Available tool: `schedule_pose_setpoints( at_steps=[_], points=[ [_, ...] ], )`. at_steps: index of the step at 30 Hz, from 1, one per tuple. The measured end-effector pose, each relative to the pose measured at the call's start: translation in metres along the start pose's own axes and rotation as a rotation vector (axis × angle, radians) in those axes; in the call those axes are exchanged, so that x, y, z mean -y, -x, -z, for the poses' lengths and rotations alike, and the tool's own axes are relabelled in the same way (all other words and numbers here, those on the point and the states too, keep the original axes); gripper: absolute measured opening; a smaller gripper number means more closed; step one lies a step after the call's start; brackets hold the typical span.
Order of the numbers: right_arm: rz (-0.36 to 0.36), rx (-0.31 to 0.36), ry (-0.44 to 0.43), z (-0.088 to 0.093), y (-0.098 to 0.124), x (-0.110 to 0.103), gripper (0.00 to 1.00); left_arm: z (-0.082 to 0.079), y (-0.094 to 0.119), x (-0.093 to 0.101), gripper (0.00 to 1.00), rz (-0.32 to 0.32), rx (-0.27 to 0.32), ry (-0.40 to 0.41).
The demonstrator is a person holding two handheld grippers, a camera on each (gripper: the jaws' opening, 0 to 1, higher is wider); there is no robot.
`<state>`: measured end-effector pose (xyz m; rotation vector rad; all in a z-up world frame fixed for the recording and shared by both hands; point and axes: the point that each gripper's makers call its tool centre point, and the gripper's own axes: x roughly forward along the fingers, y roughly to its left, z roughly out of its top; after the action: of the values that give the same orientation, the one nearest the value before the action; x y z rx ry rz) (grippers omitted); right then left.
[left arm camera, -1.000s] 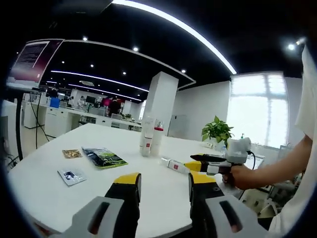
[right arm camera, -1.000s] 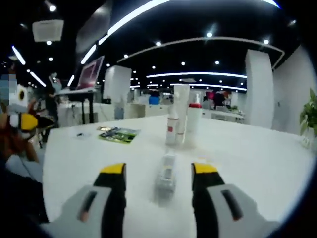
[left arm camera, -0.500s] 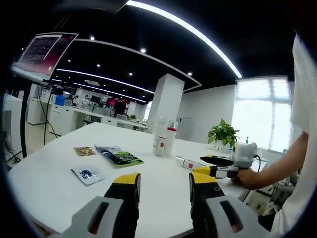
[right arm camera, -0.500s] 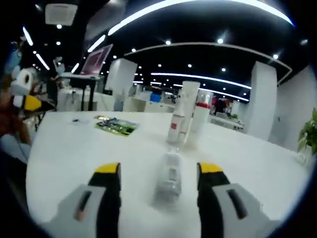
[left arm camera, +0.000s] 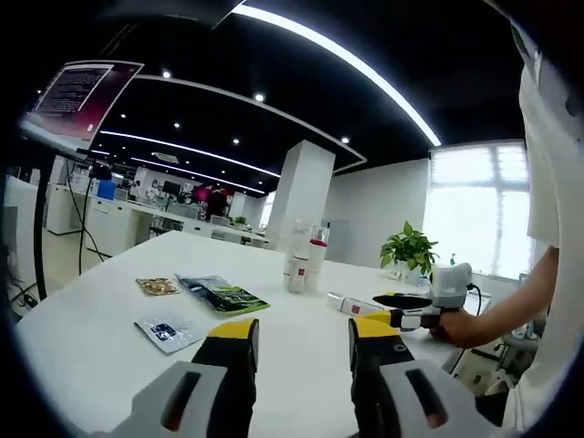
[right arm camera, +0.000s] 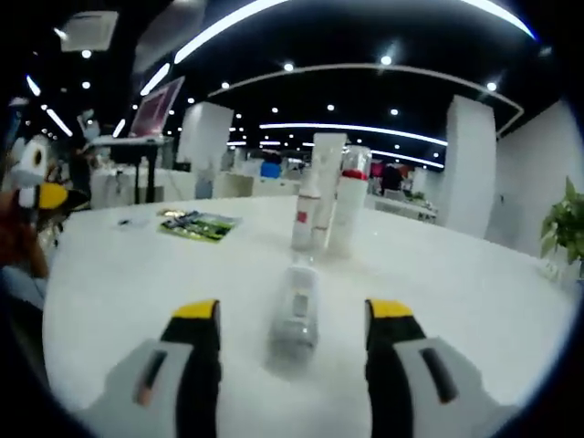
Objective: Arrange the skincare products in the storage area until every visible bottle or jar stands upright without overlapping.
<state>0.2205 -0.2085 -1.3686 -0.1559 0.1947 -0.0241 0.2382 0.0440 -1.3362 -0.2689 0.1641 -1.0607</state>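
nothing moved; right tool gapes before fallen tube (left view: sachets).

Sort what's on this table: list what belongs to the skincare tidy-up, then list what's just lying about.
Belongs to the job:
- lying white tube with red label
- standing group of white bottles, one red-capped

Just lying about:
- dark green foil packet
- small gold packet
- small clear sachet with blue print
- potted green plant

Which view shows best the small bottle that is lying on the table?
The right gripper view: the lying bottle sits close, ahead of the right gripper and in line with its open jaws, though blurred. In the left gripper view it is small and distant, beside that gripper.
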Motion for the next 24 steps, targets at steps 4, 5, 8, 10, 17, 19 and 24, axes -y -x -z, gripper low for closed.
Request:
schedule_pose_setpoints(
  at_steps=[4,5,8,10,17,19,24],
  points=[
    [-0.015,-0.016,0.000,0.003,-0.001,-0.004,0.63,0.001,-0.004,-0.004,0.40,-0.014,-0.012,0.008],
    [-0.014,-0.015,0.000,0.003,-0.002,-0.003,0.63,0.001,-0.004,-0.005,0.40,-0.019,-0.019,0.012],
    [-0.025,-0.018,-0.017,0.004,-0.003,-0.005,0.63,-0.002,-0.004,-0.004,0.40,-0.021,-0.026,-0.001],
    [-0.023,-0.007,-0.026,0.001,-0.003,-0.004,0.63,-0.002,-0.004,-0.005,0.40,-0.020,-0.030,-0.006],
    [-0.043,0.010,-0.034,-0.003,-0.002,-0.006,0.65,0.003,-0.011,0.003,0.40,-0.017,-0.044,-0.021],
    [-0.047,0.001,-0.042,-0.002,-0.002,-0.007,0.66,0.001,-0.012,0.011,0.40,-0.008,-0.037,-0.026],
    [-0.064,0.069,-0.052,-0.015,0.004,-0.005,0.67,0.003,-0.028,0.028,0.40,-0.015,-0.070,-0.071]
  ],
)
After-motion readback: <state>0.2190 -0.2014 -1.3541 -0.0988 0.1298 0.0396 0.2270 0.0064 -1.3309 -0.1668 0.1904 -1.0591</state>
